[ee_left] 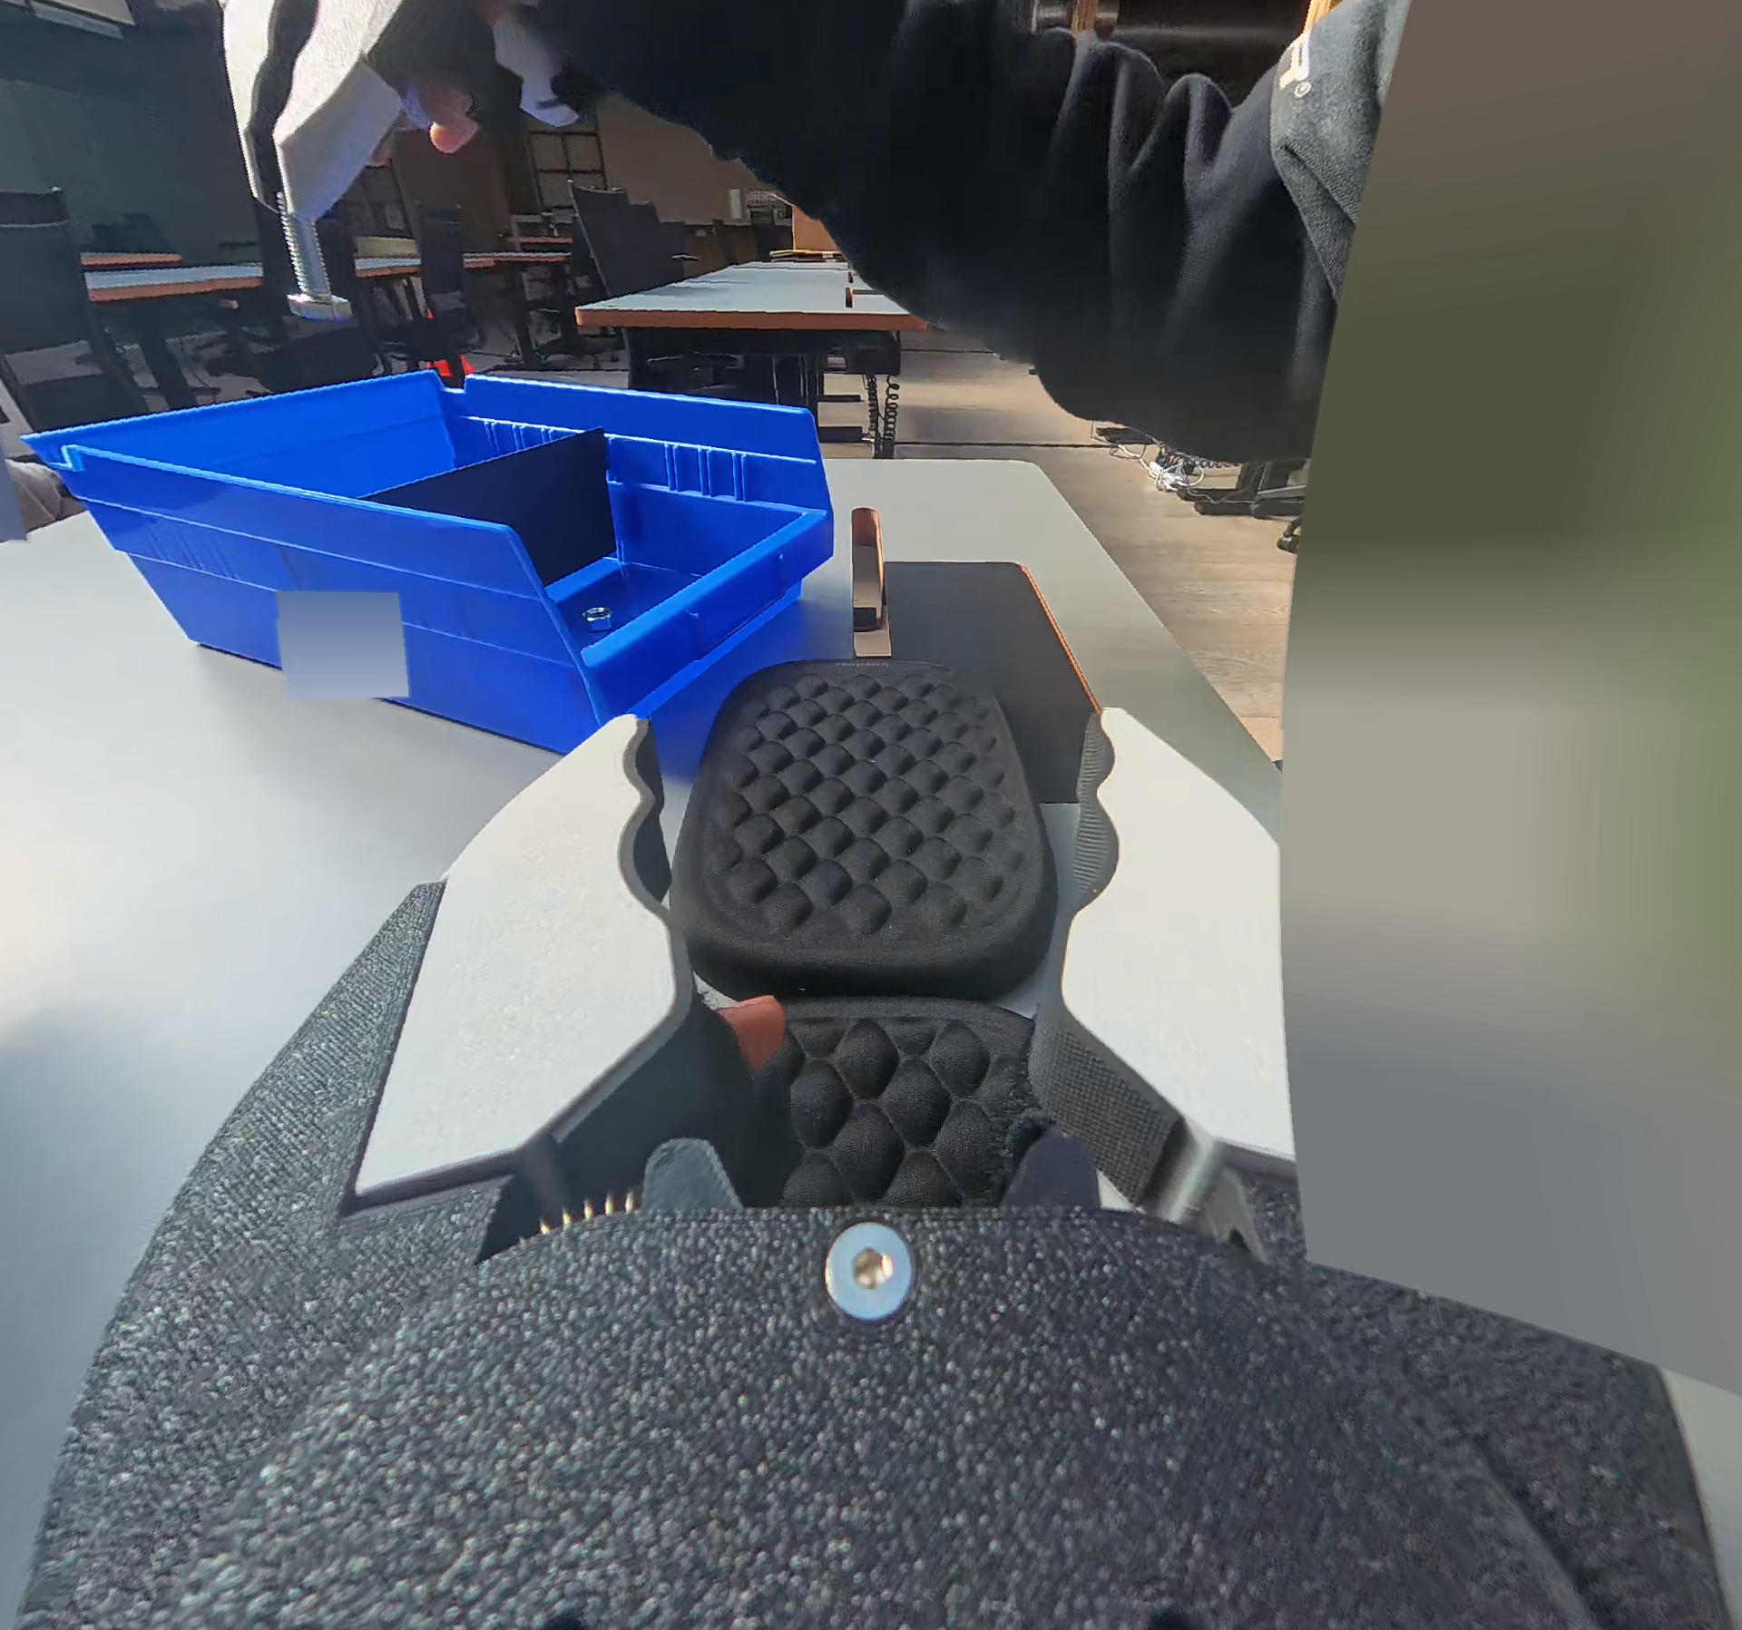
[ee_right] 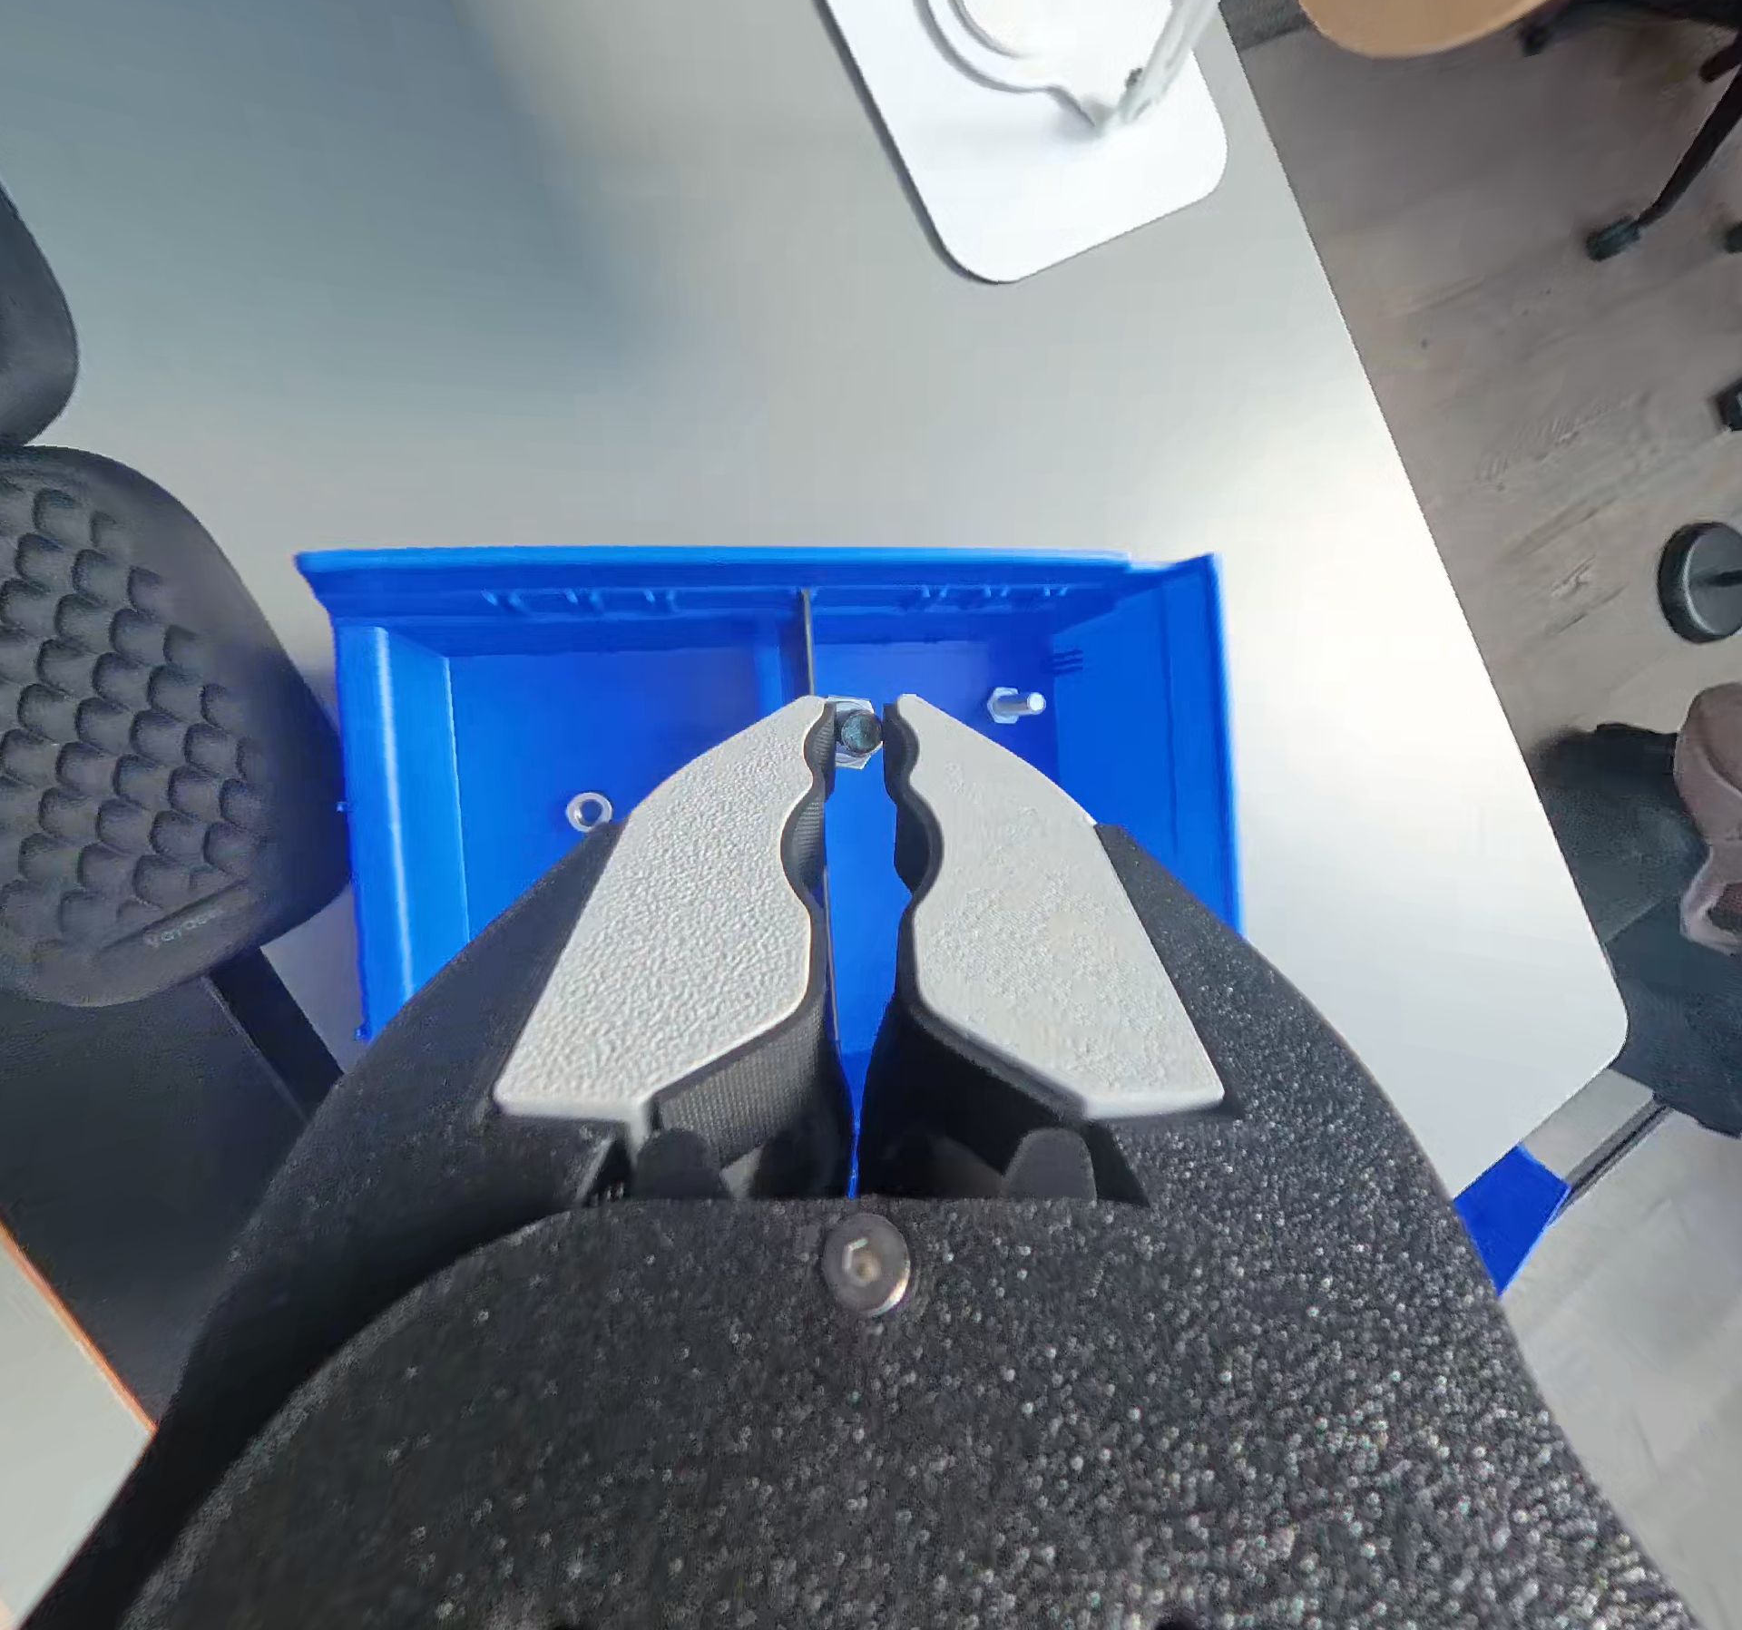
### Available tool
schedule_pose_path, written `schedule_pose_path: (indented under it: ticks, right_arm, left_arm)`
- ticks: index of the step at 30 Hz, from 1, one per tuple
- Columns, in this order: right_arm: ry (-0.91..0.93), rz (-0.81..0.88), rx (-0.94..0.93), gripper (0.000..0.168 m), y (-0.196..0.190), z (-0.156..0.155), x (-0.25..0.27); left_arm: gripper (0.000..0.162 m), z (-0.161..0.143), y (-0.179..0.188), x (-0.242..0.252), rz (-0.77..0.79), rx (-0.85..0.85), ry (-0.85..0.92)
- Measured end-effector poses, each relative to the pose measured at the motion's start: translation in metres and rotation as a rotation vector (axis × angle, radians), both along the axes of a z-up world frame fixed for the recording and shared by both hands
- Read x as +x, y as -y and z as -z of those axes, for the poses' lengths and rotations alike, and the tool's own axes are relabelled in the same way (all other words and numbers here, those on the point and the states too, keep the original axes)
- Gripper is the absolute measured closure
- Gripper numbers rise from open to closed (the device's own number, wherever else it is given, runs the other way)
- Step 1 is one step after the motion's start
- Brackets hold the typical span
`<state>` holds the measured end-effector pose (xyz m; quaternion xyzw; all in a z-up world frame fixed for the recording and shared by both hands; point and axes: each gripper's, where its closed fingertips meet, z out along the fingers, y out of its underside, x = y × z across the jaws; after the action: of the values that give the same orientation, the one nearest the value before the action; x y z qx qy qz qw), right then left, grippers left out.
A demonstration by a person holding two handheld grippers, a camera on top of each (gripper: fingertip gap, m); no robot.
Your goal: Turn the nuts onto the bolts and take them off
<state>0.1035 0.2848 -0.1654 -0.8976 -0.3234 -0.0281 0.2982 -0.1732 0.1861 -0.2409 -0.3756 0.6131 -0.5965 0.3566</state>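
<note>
Two tools show: the right tool (ee_right: pixel 860 730) is clenched on a silvery threaded bolt (ee_left: pixel 309 261), whose long axis hangs straight down, hex head lowest, above the blue plastic bin (ee_right: pixel 1207 737). Inside the bin a thin dark divider (ee_right: pixel 808 642) splits the floor; a loose steel nut (ee_right: pixel 588 809) lies left of it, another bolt (ee_right: pixel 1016 705) right. Beside the bin, the left tool (ee_left: pixel 862 770) gapes released over a dimpled black pad (ee_left: pixel 858 831) on the grey table (ee_left: pixel 188 831).
</note>
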Motion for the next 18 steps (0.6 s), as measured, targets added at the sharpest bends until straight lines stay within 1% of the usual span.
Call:
schedule_pose_path:
  ticks: [4, 9, 13, 18]
  right_arm:
    - [-0.007, 0.144, -0.117, 0.159, -0.002, 0.041, 0.048]
    - [-0.037, 0.304, -0.192, 0.159, -0.006, 0.091, 0.081]
    - [-0.034, 0.387, -0.245, 0.159, -0.006, 0.116, 0.095]
    - [-0.008, 0.406, -0.288, 0.159, -0.004, 0.135, 0.098]
  left_arm:
    - [0.086, -0.001, 0.0, -0.001, 0.008, -0.011, 0.001]
    - [0.09, -0.001, 0.001, -0.001, 0.017, -0.011, 0.003]
    - [0.091, 0.001, 0.003, -0.001, 0.02, 0.008, -0.005]
    - [0.092, 0.001, 0.003, -0.001, 0.021, 0.013, -0.005]
